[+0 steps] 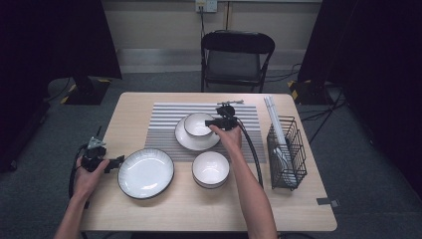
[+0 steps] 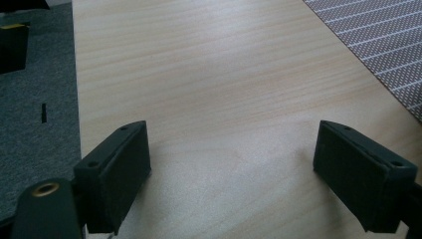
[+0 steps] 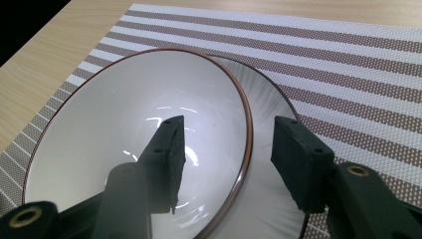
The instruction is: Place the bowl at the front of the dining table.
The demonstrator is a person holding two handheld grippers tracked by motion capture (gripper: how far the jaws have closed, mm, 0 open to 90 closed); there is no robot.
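A white bowl (image 1: 198,124) (image 3: 124,124) with a dark rim sits on a white plate (image 1: 196,142) (image 3: 271,102) on the striped placemat (image 1: 164,124) (image 3: 348,59). My right gripper (image 1: 214,123) (image 3: 226,134) is at the bowl's right edge. Its jaws straddle the rim, one inside the bowl and one outside over the plate, with a gap on each side, so it is open. My left gripper (image 1: 119,162) (image 2: 231,149) rests at the table's left edge, open over bare wood, with nothing between its jaws.
A larger white plate (image 1: 146,173) and a second white bowl (image 1: 211,169) stand near the front of the wooden table (image 1: 199,209). A black wire rack (image 1: 286,152) holding utensils stands at the right. A folding chair (image 1: 236,55) is behind the table.
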